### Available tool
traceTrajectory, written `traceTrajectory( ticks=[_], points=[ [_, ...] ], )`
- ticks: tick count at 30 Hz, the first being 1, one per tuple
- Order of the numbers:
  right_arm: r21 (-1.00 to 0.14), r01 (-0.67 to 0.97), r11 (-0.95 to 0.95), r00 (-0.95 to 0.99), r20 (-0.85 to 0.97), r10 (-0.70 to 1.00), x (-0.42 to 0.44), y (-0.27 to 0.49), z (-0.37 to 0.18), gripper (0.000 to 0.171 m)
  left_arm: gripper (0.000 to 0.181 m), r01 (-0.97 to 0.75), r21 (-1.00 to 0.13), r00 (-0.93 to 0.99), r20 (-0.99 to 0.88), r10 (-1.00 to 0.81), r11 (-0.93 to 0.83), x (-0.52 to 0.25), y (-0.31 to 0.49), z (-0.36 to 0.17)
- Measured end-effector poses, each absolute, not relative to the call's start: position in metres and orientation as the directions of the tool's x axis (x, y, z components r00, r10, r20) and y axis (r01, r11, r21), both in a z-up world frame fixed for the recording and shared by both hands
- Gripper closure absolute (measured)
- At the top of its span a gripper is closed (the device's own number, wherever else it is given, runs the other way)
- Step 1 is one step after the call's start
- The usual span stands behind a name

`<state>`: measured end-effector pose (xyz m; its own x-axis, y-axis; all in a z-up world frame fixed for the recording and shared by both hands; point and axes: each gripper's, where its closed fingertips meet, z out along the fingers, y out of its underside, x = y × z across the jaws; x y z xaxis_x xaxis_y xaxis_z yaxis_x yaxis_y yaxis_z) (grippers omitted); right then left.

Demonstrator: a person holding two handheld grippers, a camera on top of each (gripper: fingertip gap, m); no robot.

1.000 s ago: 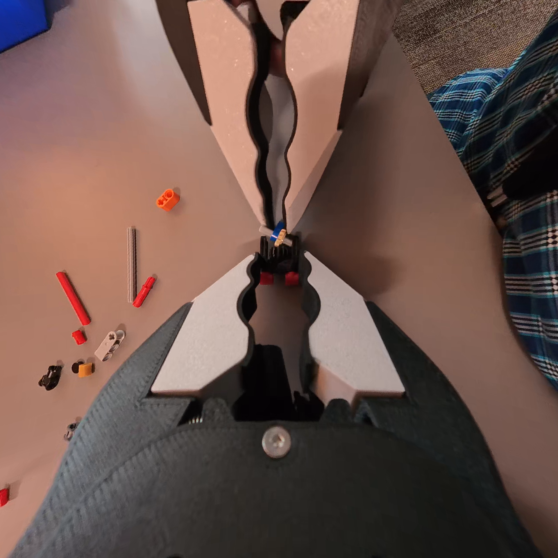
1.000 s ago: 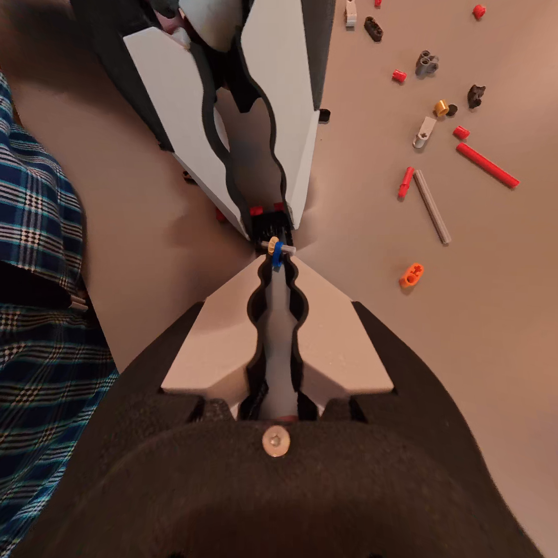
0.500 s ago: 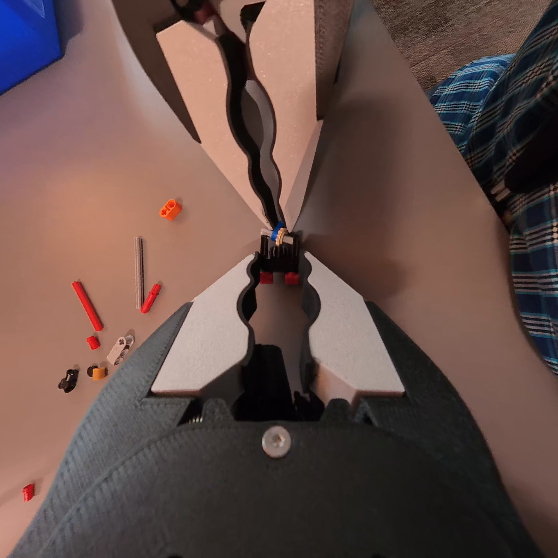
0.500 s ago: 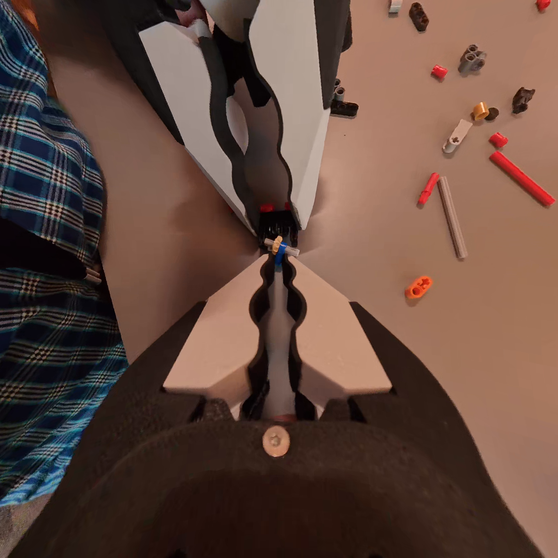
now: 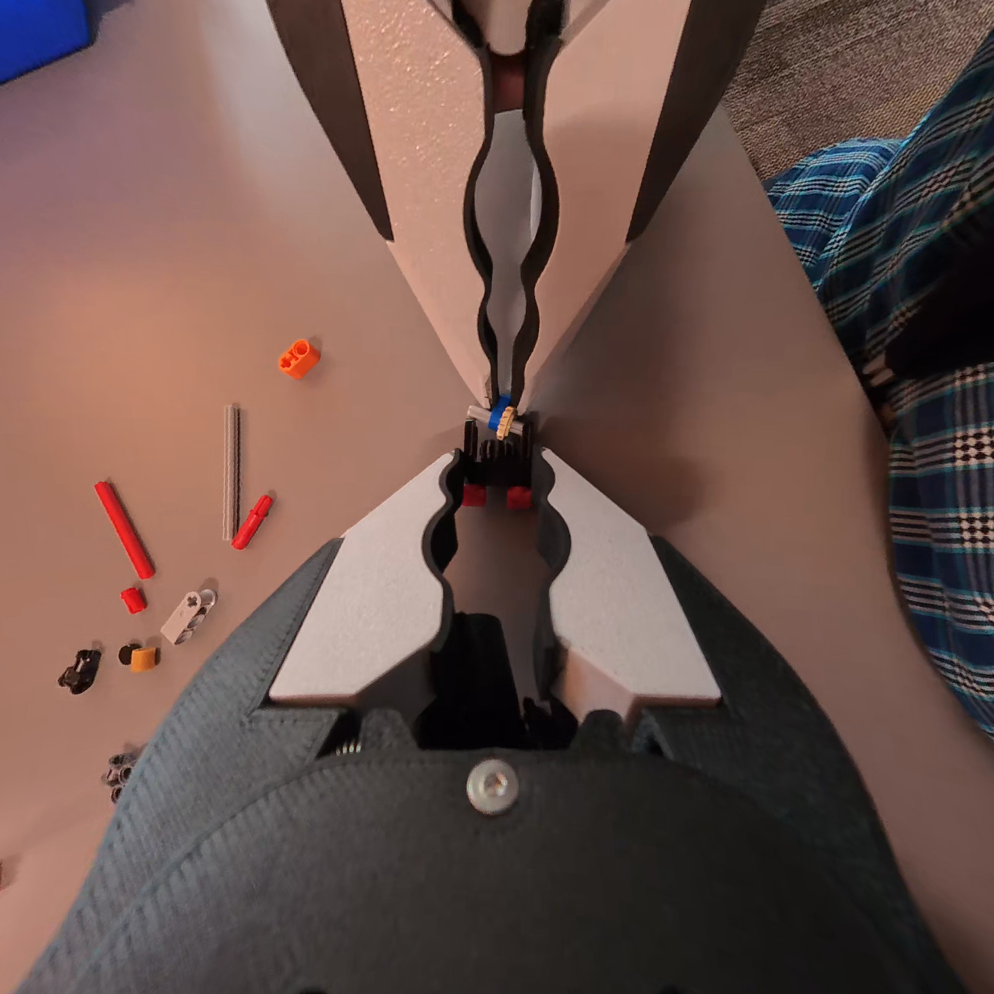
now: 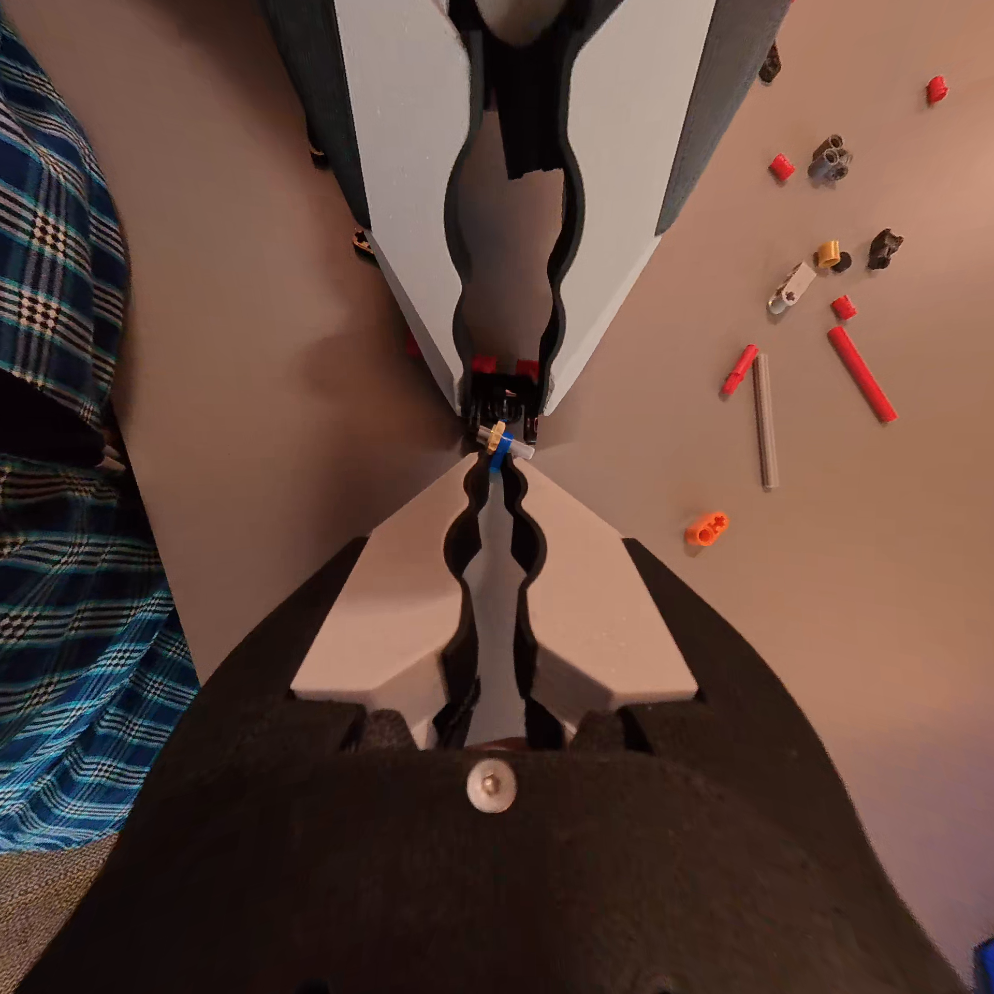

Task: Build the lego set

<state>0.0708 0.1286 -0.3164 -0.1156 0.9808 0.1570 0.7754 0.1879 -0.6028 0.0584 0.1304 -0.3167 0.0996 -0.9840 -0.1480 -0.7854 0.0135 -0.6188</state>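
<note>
The surface (image 5: 161, 242) is seen as a plain tan sheet beneath both grippers, and a blue plaid sleeve (image 5: 925, 333) is seen to the right of the left fingers.

The left gripper (image 5: 497, 473) is seen with its fingers (image 5: 387, 581) partly apart and clamped at the tips on a small black lego assembly (image 5: 497, 457), which is held clear of the surface and carries two red pins (image 5: 473, 496) on the side facing the gripper body. The right gripper (image 6: 497, 468) is pointed head-on at the left one, tip to tip; its fingers (image 6: 586, 591) are drawn nearly together and are pinched on a blue bush (image 6: 500, 451) threaded on a short light grey axle (image 6: 520, 447), with a small tan gear (image 6: 496, 433) beside the bush. The axle is held just ahead of the right fingertips, against the open end of the black assembly; whether it is seated cannot be told.

Loose parts are scattered to the left of the left fingers. A long red axle (image 5: 124, 530) lies farthest out, with a thin grey axle (image 5: 231, 472) nearer the fingers and a short red pin (image 5: 252, 522) touching its lower end. An orange connector (image 5: 299, 359) lies apart, ahead of these. Closer to the gripper body a light grey connector (image 5: 188, 617), a small red bush (image 5: 133, 600), a yellow-orange bush (image 5: 143, 658) and a black piece (image 5: 80, 668) are grouped. A dark grey connector (image 5: 119, 775) is partly hidden by the gripper housing.
</note>
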Motion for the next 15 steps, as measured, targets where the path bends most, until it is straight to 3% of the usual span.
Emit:
traceTrajectory(
  ticks=[8,12,15],
  points=[
    [-0.642,0.758,0.119,-0.023,0.156,0.987,0.0698,0.1307,-0.3153,0.168,0.158,-0.787,-0.617,0.104,-0.147,-0.984,0.008,0.0578,0.1305,-0.3169],
    [-0.641,0.764,0.076,0.048,0.173,0.984,0.0708,0.1372,-0.314,0.154,0.158,-0.788,-0.616,0.105,-0.148,-0.983,0.009,0.0577,0.1304,-0.3168],
    [-0.648,0.757,0.08,0.048,0.177,0.983,0.0702,0.1356,-0.3142,0.157,0.158,-0.788,-0.615,0.104,-0.147,-0.984,0.009,0.0576,0.1305,-0.3169]
  ],
)
